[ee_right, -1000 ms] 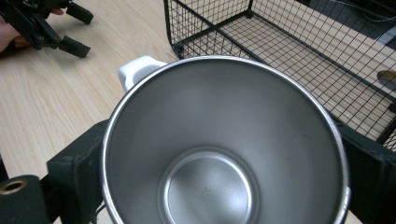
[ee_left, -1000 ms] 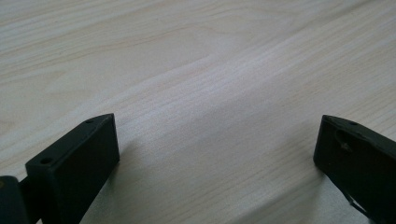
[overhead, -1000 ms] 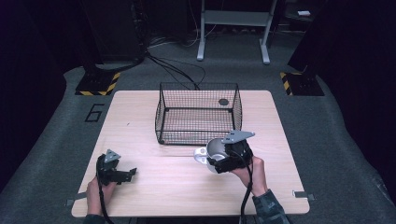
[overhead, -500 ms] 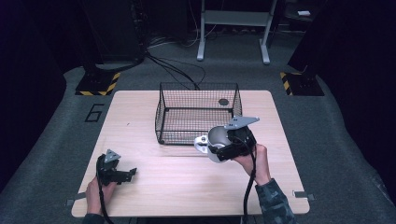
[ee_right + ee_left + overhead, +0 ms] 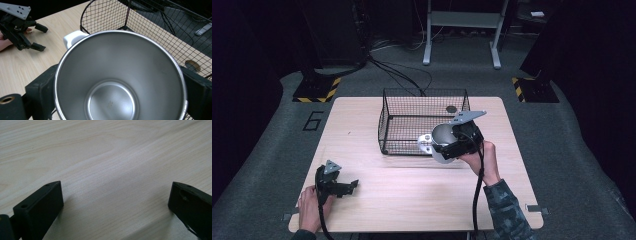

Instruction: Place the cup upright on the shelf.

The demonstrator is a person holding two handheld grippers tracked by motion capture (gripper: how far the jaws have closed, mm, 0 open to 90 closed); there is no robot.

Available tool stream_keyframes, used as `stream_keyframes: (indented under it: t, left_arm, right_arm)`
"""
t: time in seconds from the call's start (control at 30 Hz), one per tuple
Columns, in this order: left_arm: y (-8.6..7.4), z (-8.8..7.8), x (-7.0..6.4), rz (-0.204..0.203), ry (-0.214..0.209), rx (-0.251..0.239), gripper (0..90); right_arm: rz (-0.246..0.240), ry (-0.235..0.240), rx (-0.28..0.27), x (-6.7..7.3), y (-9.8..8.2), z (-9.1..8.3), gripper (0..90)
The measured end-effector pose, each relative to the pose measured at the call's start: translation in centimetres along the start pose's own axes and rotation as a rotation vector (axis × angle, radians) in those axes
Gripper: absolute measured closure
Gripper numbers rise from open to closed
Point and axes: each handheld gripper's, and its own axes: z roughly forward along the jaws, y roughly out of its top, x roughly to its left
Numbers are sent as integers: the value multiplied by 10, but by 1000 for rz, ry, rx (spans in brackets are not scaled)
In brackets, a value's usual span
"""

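Observation:
A steel cup [image 5: 440, 141] with a white handle [image 5: 425, 144] hangs above the table at the front right corner of a black wire basket [image 5: 384, 125]. My right gripper [image 5: 448, 145] is shut on it. In the right gripper view the two jaws press the cup [image 5: 120, 82] from both sides, its mouth faces the camera and it is empty. The white handle [image 5: 72, 37] points toward the basket [image 5: 150, 27]. My left gripper [image 5: 348, 186] rests on the table [image 5: 412, 190] at the near left, open, with bare wood between its jaws [image 5: 116, 202].
A small dark round thing [image 5: 451, 109] lies in the far right of the basket, also seen through the mesh [image 5: 192, 65]. Yellow-black striped bases [image 5: 317, 90] stand on the floor beyond the table. The far-off left gripper [image 5: 25, 32] shows in the right gripper view.
My right gripper has lifted the cup off the table and carried it farther away, up to the basket's front right corner. The left gripper has stayed still.

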Motion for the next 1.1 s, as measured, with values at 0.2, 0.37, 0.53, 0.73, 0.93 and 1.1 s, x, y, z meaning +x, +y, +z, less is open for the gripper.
stream_keyframes:
  t: [0.2, 0.37, 0.53, 0.73, 0.93, 1.1]
  left_arm:
    - [0, 0, 0, 0, 1, -2, 0]
    - [0, 0, 0, 0, 0, 0, 0]
    - [0, 0, 0, 0, 1, -3, 0]
    - [0, 0, 0, 0, 1, -3, 0]
    - [0, 0, 0, 0, 1, -3, 0]
    - [0, 0, 0, 0, 1, -3, 0]
  right_arm:
    - [9, -9, -8, -6, 7, -1, 57]
    - [15, -14, -17, -12, 14, -3, 57]
    - [16, -20, -14, -16, 21, -1, 57]
    - [19, -23, -14, -20, 29, 4, 57]
    - [28, -25, -2, -27, 37, 13, 57]
    - [30, -28, 8, -33, 42, 21, 58]
